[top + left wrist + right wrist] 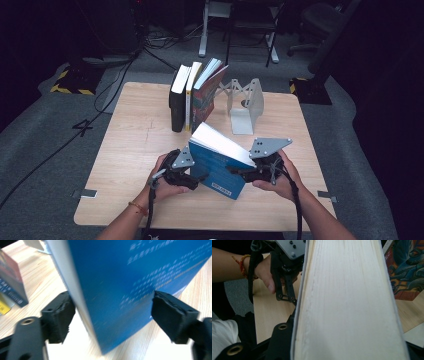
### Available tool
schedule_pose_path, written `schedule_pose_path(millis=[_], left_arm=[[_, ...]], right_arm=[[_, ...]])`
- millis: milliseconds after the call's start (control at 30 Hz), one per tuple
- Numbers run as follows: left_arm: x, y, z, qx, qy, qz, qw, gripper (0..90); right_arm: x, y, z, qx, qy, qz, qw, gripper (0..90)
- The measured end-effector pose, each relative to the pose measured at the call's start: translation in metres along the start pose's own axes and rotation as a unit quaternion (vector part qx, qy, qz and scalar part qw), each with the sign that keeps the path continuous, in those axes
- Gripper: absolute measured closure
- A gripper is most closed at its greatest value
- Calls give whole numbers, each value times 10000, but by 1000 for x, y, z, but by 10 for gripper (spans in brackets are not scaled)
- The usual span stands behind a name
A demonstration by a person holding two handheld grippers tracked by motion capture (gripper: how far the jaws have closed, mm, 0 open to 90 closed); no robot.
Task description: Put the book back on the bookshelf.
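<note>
A thick blue book [220, 167] stands tilted over the front of the wooden table [135, 150], white page block up. My left gripper [197, 177] is at its lower left corner. In the left gripper view its jaws sit either side of the book [120, 277], one by the page edge, the other against the blue cover, so my left gripper [112, 305] looks shut on it. My right gripper [237, 171] meets the book's right edge. In the right gripper view the page block [347, 302] fills the space between the black jaws of my right gripper [348, 340], which is shut on the book.
Three books [192, 97] stand in a row at the back middle of the table, the rightmost leaning. A white metal bookend [247, 105] stands just right of them. Chair and stand legs are on the floor beyond the far edge.
</note>
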State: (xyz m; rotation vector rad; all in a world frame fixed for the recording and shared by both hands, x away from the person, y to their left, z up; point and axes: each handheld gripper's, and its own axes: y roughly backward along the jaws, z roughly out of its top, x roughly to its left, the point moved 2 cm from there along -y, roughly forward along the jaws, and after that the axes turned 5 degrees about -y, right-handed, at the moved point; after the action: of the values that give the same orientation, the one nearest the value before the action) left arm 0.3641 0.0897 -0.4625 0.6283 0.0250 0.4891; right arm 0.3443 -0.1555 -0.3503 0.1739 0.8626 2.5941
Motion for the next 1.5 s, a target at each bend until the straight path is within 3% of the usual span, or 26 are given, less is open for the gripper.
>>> schedule_pose_path(millis=[67, 167, 300, 433, 467, 500, 600, 733, 767, 833, 900, 933, 1133, 1500], left_arm=[[-1, 5, -6, 162, -36, 152, 9997, 265], [-4, 15, -23, 507, 5, 330, 9982, 254], [-4, 29, -49, 759, 289, 500, 9954, 254], [-3, 37, -75, 1072, 620, 688, 9899, 275], [-1, 39, -78, 1188, 714, 797, 9871, 276], [0, 42, -84, 1234, 934, 917, 9837, 276], [3, 48, -90, 1172, 1100, 936, 9825, 270], [8, 51, -99, 1213, 1121, 960, 9816, 254], [12, 51, -104, 1166, 1216, 841, 9821, 245], [17, 52, -106, 1144, 1229, 885, 9818, 234], [21, 54, -109, 1134, 1337, 982, 9796, 231], [23, 54, -110, 1087, 1358, 974, 9799, 221], [26, 54, -112, 1072, 1341, 978, 9803, 192], [26, 54, -112, 1074, 1332, 980, 9804, 191]], right_arm=[[1, 0, 0, -23, -7, -2, 10000, 572], [0, -1, -1, -109, -110, -51, 9999, 575], [-3, -1, -2, -171, -200, -77, 9996, 589], [-4, -1, -2, -190, -234, -43, 9995, 603], [-5, 0, -3, -200, -244, -31, 9995, 605], [-6, 0, -3, -204, -265, -12, 9994, 607], [-8, 0, -3, -202, -297, 6, 9994, 609], [-9, 2, -2, -164, -333, -29, 9993, 611], [-9, 4, -2, -137, -328, -51, 9994, 611], [-11, 7, -1, -127, -344, -65, 9993, 611], [-12, 11, -1, -133, -361, -101, 9992, 612], [-13, 14, -1, -117, -380, -118, 9991, 612], [-21, 28, -5, -102, -471, -241, 9985, 613], [-29, 49, -3, 50, -433, -415, 9982, 614]])
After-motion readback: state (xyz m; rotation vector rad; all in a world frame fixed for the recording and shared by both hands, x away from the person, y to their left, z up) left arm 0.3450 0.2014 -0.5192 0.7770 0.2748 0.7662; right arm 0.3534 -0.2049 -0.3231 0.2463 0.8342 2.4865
